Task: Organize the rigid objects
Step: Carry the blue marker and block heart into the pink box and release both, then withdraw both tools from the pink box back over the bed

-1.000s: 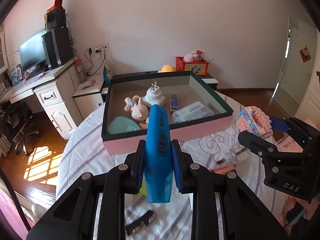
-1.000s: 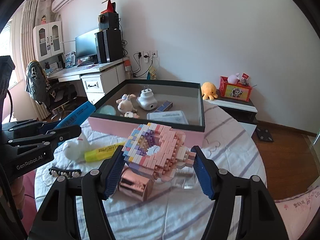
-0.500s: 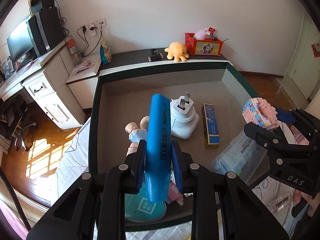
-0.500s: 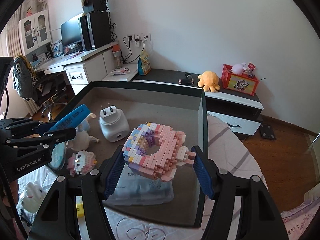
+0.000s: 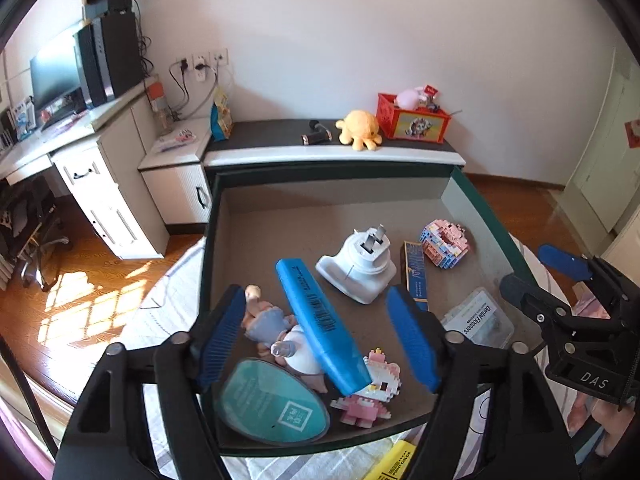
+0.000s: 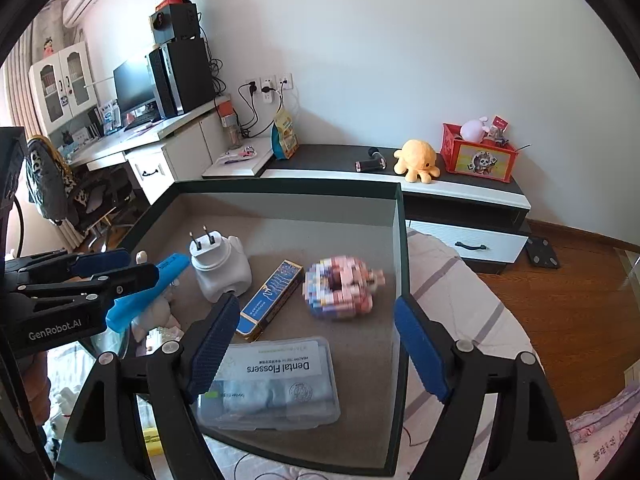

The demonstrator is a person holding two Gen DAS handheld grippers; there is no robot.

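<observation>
While both grippers hang over the open box (image 5: 480, 208), their jaws have just been opening. The left gripper (image 5: 316, 336) stands wide, and the blue case (image 5: 320, 320) lies tilted between its fingers, touching neither pad, leaning on the doll (image 5: 268, 320) and the small pink brick figure (image 5: 372, 392) near the box's front edge, beside a teal oval tin (image 5: 272, 404). Toward the middle stand the white plug adapter (image 6: 220, 264) and a blue-and-gold carton (image 6: 268, 300). The right gripper (image 6: 316, 348) is likewise spread with nothing gripped; the pastel brick donut (image 6: 340, 292), blurred, sits ahead of it near the box's right wall, behind the dental flosser pack (image 6: 272, 384) at the front edge.
</observation>
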